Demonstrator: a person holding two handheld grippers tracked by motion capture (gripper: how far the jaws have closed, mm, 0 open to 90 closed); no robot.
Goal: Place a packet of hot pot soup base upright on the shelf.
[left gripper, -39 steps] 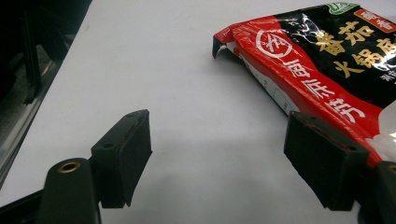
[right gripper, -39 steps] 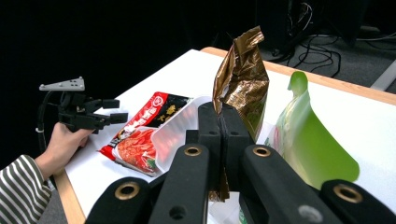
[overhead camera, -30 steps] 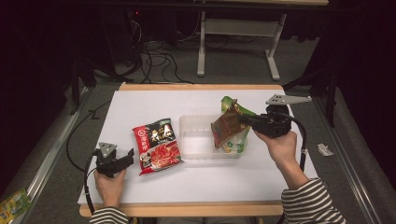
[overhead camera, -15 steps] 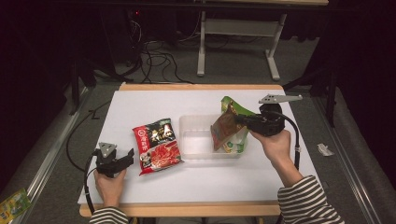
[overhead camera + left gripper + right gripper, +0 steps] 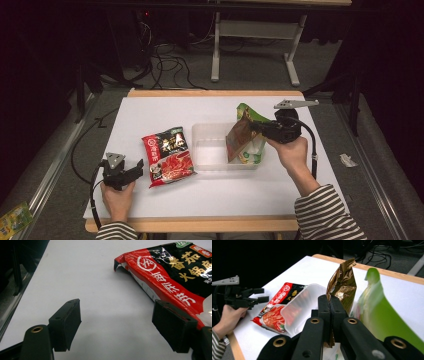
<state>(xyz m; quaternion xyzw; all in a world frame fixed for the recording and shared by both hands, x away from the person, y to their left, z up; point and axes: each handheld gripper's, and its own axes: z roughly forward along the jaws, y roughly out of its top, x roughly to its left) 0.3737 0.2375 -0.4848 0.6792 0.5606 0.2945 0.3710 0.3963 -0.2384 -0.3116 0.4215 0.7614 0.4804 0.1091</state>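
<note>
- Right gripper [image 5: 331, 315] pinches the brown packet [image 5: 343, 285], clear tray [image 5: 220, 147] below-left, green bag [image 5: 384, 315] probably touching alongside.
- Left gripper [image 5: 120, 327], spread, red packet [image 5: 175, 277] just beyond its right jaw.

Red packet [image 5: 175, 277] cut off by the right and top edges of the left gripper view, its near end hidden behind the hand-held gripper's right pad; brown pouch [image 5: 342, 286] hidden at its lower edge between the right hand-held gripper's [image 5: 331, 315] pads; green packet [image 5: 384, 315] blurred, print unreadable; clear tray's [image 5: 212, 145] right end hidden behind the pouch.
</note>
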